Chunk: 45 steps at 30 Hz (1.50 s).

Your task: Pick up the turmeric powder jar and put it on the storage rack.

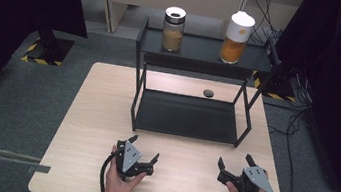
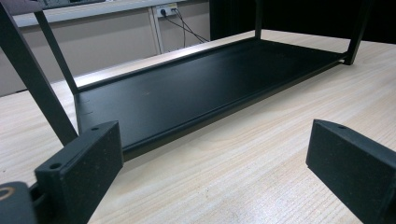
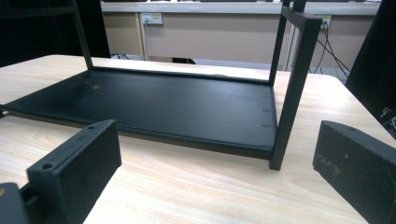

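I have the left tool [image 1: 143,149] low over the near table [image 1: 90,115], jaws spread wide with nothing between them. My right tool [image 1: 234,163] sits the same way, well apart from it, jaws gaping and empty. Just ahead of both stands the black two-tier rack [image 1: 188,116], its lower shelf bare. On its top shelf stand a glass jar [image 1: 173,29] of brown powder and a white-capped jar [image 1: 237,37] of orange powder. I can read no labels on either.
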### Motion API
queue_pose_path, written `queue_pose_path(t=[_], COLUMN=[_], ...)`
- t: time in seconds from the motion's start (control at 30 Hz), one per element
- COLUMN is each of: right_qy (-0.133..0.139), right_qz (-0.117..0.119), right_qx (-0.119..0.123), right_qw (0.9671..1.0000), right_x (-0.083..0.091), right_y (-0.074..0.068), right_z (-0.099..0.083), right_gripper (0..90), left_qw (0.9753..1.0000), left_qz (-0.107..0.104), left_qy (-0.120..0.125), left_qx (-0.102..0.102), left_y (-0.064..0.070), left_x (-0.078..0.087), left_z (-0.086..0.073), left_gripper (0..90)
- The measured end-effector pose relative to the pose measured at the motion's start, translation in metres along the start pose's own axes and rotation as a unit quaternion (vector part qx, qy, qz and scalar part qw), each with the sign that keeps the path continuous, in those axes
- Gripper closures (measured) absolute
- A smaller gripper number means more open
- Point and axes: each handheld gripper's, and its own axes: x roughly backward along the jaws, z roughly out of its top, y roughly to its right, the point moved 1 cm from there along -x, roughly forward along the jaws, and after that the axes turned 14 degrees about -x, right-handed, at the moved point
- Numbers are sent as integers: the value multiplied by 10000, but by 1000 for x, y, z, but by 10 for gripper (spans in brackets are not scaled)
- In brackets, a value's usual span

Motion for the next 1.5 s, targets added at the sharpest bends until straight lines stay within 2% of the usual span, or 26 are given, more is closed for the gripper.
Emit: queue_pose_path(t=[1.23,1.5], right_qy=[-203,-170], right_qz=[-153,-114], right_qx=[-157,-294], right_qw=[9996,9994], right_x=[-8,-8], right_y=[7,11], right_z=[-8,-9], right_gripper=[16,18], left_qw=[10000,10000], left_qz=[-30,-18], left_qy=[-8,-16], left_qx=[24,23], left_y=[-2,-1], left_x=[0,0], left_z=[0,0], left_gripper=[31,31])
